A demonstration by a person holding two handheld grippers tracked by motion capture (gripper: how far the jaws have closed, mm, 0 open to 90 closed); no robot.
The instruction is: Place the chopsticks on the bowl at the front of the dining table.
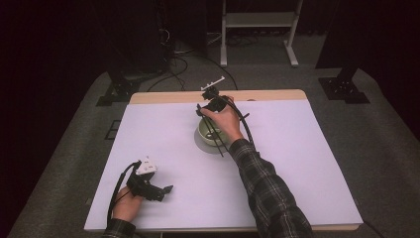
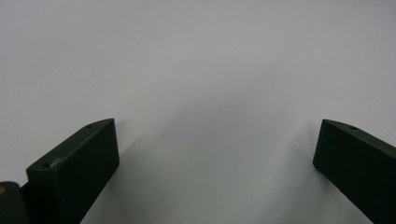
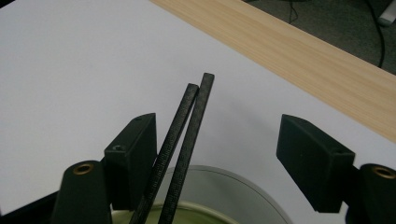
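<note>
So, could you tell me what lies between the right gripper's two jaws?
In the right gripper view, two black chopsticks lean beside one jaw of the open right gripper, over the bowl.

Black chopsticks (image 3: pixel 187 140), pale green bowl (image 1: pixel 207 132), white table sheet (image 1: pixel 297 163), dark plaid sleeve (image 1: pixel 267 188).

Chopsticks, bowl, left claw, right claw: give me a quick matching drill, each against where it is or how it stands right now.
Things:
1. chopsticks
2. bowl
3. left claw
4. right claw

Places or states:
A. near the table's front left corner, jaws wide apart over bare white sheet
B. resting across the bowl, black, side by side
C. pale, standing on the white sheet near the table's middle
D. over the bowl, jaws open with the sticks between them, next to one jaw

Pairs: 1-B, 2-C, 3-A, 4-D
</note>
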